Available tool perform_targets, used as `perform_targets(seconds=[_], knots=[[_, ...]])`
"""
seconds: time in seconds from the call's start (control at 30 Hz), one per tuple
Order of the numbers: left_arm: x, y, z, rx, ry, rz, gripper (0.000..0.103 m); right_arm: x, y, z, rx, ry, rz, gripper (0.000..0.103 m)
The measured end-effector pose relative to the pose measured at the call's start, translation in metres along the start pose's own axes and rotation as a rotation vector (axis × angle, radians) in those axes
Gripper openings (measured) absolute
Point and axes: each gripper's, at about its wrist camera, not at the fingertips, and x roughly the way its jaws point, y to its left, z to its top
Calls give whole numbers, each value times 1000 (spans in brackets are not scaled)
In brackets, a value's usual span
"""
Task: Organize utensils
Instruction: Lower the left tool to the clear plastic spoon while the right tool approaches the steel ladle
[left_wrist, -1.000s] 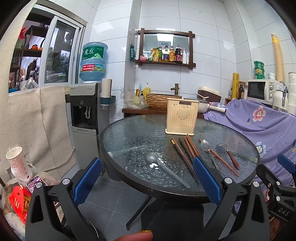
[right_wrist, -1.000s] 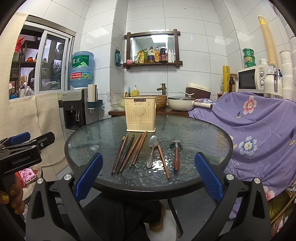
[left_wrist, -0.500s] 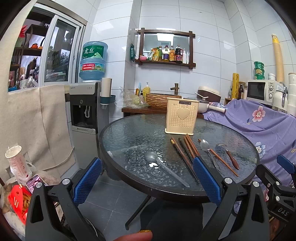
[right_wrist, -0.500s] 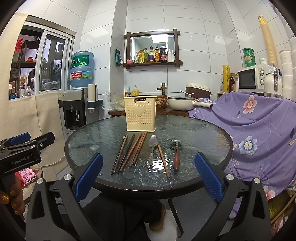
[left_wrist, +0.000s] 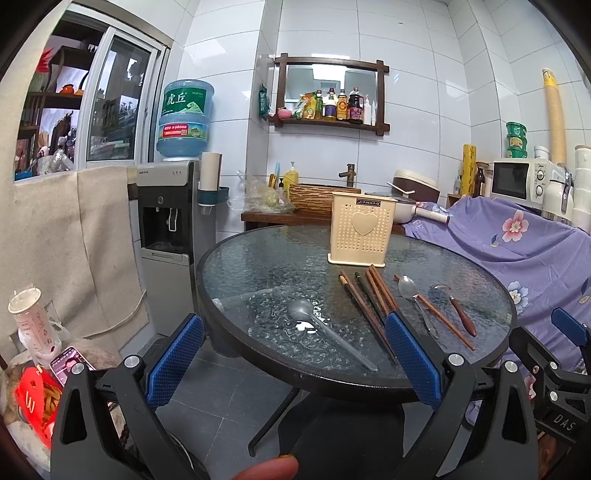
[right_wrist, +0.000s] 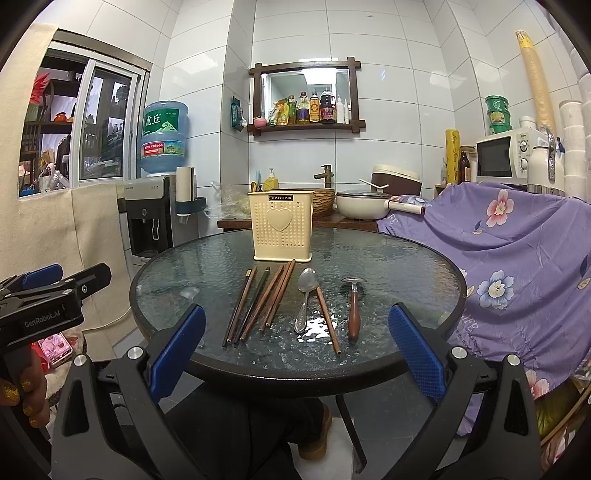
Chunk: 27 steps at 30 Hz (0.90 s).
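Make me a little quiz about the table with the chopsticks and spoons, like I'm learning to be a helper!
1. True or false: the chopsticks are standing inside the cream holder.
2. What shape is on the holder's front? A star, B heart, C circle.
3. Fill in the gap: the left gripper and the right gripper are both ___ and hold nothing.
Key: 1 false, they lie flat on the glass table; 2 B; 3 open.
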Motion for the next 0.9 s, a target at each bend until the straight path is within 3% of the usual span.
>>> perform_targets(seconds=[0.3,0.6,0.9], knots=[[15,8,-4,3,66,7,97,9,-2,0,-21,24,-14,98],[56,18,6,16,156,32,96,53,-9,2,-92,135,-66,98],[114,11,6,39,324,-4,74,99,-5,2,-184,221,-71,98]])
